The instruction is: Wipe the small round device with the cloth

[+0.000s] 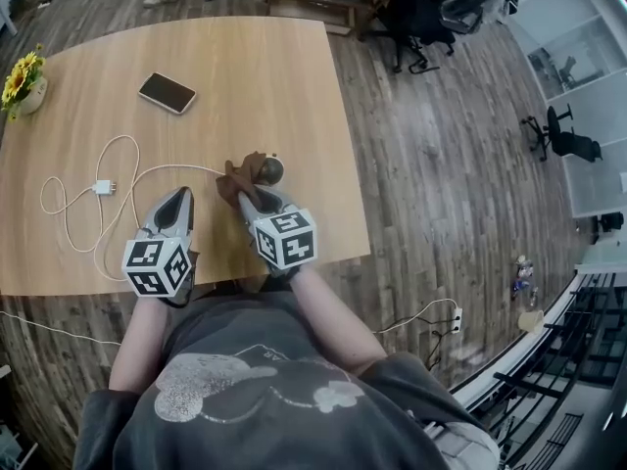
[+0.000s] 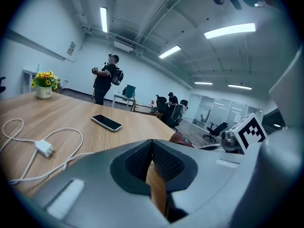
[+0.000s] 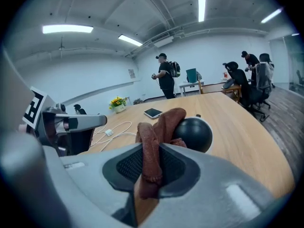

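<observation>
A small black round device [image 1: 270, 169] sits on the wooden table [image 1: 294, 86] near its front edge. A brown cloth [image 1: 238, 178] is draped against the device's left side. My right gripper [image 1: 245, 196] is shut on that cloth; in the right gripper view the cloth [image 3: 153, 144] rises from between the jaws and lies over the ball-shaped device [image 3: 194, 133]. My left gripper [image 1: 182, 196] rests to the left, jaws together with nothing in them [image 2: 153, 148]. The cloth [image 2: 180, 137] peeks past its right jaw.
A white charger and cable [image 1: 102, 186] loop over the table left of the grippers. A phone [image 1: 167, 92] lies further back, and a flower pot [image 1: 24, 81] stands at the far left edge. Office chairs [image 1: 421, 13] and a standing person [image 3: 166, 77] are beyond the table.
</observation>
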Motion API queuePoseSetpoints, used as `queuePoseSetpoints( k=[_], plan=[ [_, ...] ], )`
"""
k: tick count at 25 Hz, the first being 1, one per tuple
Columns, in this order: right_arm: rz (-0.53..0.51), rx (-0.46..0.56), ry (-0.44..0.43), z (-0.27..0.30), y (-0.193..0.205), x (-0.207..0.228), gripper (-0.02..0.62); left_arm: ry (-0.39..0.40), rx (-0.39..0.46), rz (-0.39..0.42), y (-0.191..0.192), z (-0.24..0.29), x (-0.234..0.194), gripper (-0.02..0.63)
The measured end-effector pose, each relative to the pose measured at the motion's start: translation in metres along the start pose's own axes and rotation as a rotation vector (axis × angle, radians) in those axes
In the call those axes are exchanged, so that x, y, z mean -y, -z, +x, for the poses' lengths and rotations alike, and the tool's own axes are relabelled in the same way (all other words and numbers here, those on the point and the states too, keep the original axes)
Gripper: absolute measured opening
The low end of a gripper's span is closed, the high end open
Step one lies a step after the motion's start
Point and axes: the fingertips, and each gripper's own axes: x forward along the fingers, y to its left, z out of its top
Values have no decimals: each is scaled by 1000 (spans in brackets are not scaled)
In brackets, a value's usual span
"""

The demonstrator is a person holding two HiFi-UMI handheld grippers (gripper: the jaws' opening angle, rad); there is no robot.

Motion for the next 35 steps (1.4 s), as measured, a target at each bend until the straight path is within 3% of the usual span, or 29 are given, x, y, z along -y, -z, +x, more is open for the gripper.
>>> queuePoseSetpoints(
  k=[4,13,19,24,30,35],
  plan=[
    [76,-40,20,2,22,2,63,10,-8,-6,5,-6,-5,18],
    [122,-76,66,-15,43,9,63,32,-31,-24,17,-7,-9,18],
    [89,75,2,-51,0,-10,63,52,-2,-24,5,-5,0,18],
    [32,190,34,-75,-35,-1,63,53,27,-12,-7,-8,5,18],
    [49,203,88,-87,-36,19,63,56,14,-23,4,-9,8,19],
    [60,194,85,-95,-28,28,63,32,-1,-37,15,-9,13,18]
  ],
)
